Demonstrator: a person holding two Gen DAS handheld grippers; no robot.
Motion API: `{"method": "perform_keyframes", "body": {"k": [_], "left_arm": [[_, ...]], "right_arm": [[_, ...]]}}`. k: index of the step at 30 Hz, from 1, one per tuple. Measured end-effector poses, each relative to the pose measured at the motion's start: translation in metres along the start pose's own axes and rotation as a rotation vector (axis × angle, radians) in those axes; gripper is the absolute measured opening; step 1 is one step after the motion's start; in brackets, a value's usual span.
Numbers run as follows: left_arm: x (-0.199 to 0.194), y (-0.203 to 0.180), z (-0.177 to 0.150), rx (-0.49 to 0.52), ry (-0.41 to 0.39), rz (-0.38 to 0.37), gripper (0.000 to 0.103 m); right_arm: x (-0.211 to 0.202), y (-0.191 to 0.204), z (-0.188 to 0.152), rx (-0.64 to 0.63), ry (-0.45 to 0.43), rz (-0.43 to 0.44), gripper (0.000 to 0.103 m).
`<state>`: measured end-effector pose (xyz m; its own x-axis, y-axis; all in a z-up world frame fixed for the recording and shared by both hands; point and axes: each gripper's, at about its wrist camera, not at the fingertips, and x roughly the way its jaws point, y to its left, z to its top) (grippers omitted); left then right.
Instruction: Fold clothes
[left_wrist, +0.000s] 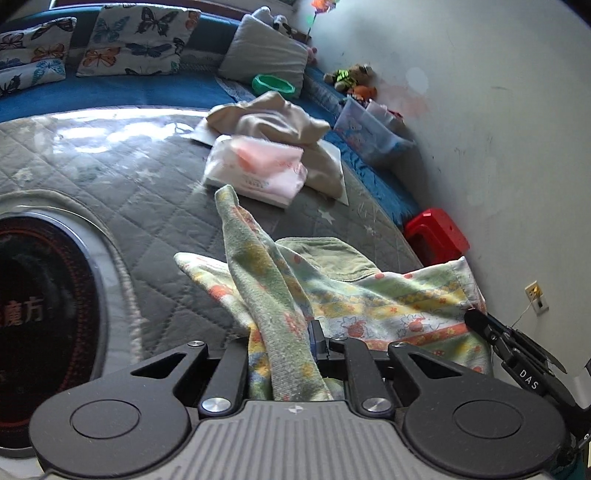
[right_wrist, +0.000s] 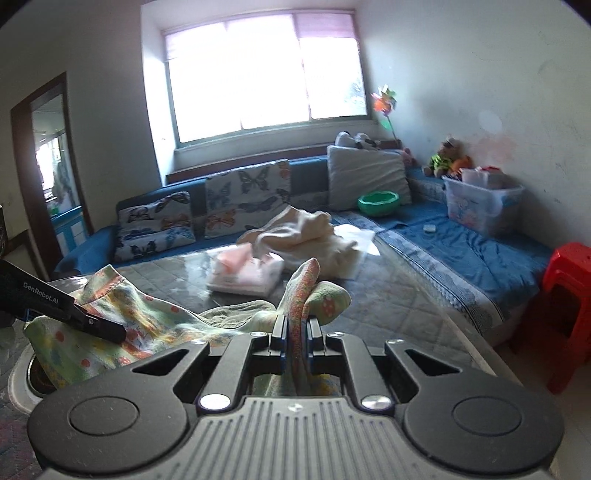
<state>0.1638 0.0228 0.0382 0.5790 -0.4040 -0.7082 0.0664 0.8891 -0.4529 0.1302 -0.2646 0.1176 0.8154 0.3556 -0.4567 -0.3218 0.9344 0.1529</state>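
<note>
Floral towel (left_wrist: 280, 295) stretches between both clamped tongs (right_wrist: 295, 328).

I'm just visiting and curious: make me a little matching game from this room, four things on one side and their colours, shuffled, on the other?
Things:
1. stool
2. bowl
3. storage box
4. crumpled garment

Colours:
A. cream
B. red
C. clear plastic
D. green

Pairs: 1-B, 2-D, 3-C, 4-A
</note>
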Motion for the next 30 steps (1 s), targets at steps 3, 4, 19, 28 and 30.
{"method": "perform_keyframes", "body": {"k": [3, 4, 19, 28, 30], "left_arm": [[0.013, -0.003, -0.002, 0.009, 0.023, 0.011, 0.013], [0.016, -0.003, -0.004, 0.009, 0.032, 0.015, 0.014], [0.029, -0.005, -0.011, 0.027, 0.074, 0.056, 0.014], [0.035, -0.004, -0.014, 0.062, 0.087, 0.098, 0.016], [0.036, -0.004, -0.015, 0.064, 0.09, 0.104, 0.016]], "right_arm": [[0.003, -0.008, -0.007, 0.015, 0.017, -0.007, 0.009], [0.004, -0.01, -0.009, 0.019, 0.022, -0.008, 0.009], [0.01, -0.018, -0.025, 0.04, 0.051, -0.016, 0.009], [0.014, -0.019, -0.034, 0.045, 0.082, -0.039, 0.009], [0.016, -0.02, -0.033, 0.043, 0.088, -0.044, 0.009]]}}
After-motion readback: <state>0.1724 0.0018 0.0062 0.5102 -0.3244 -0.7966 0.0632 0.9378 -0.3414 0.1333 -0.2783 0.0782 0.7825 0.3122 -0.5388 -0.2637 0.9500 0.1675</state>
